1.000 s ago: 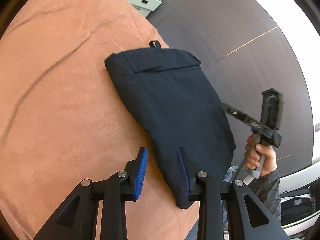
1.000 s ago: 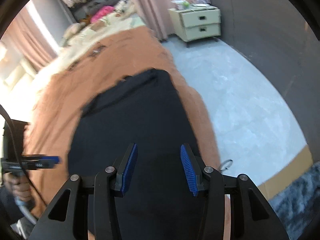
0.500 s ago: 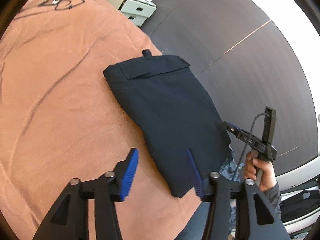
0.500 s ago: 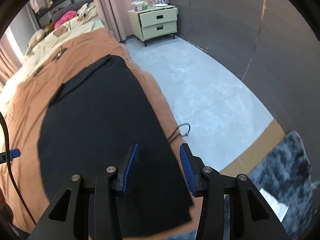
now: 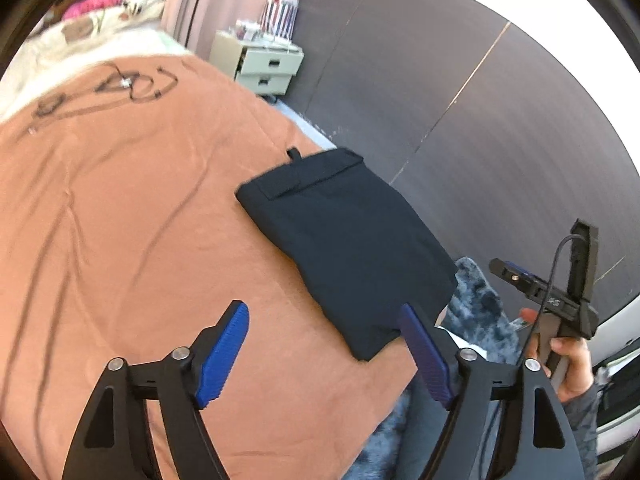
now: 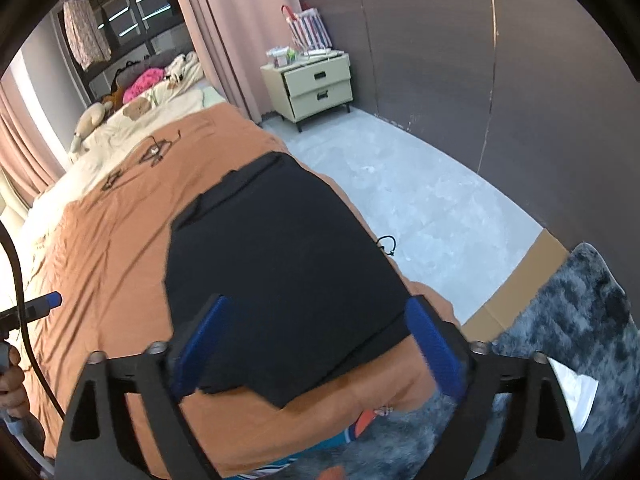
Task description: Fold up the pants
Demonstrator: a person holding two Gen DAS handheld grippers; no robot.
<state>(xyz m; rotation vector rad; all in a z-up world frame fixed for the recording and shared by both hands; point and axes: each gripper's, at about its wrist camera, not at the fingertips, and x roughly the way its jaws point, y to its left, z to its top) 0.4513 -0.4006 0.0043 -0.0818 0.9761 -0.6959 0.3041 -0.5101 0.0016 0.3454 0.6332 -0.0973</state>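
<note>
The dark navy pants (image 5: 344, 248) lie folded into a flat rectangle on the orange blanket (image 5: 140, 240) near the bed's right edge, waistband at the far end. They also show in the right wrist view (image 6: 280, 264). My left gripper (image 5: 324, 352) is wide open and empty, held above the blanket short of the pants' near end. My right gripper (image 6: 316, 348) is wide open and empty, held above the near end of the pants. The right gripper also shows in the left wrist view (image 5: 560, 300), off the bed's edge.
A cream nightstand (image 6: 316, 84) stands by the dark wall past the bed. A grey shaggy rug (image 6: 568, 320) and grey floor (image 6: 420, 200) lie right of the bed. Black cords (image 5: 132, 88) lie on the blanket's far part. Pillows and soft toys (image 6: 136, 96) sit at the bed's head.
Both grippers have opened wider and pulled back and up from the pants. The pants lie still, let go by both.
</note>
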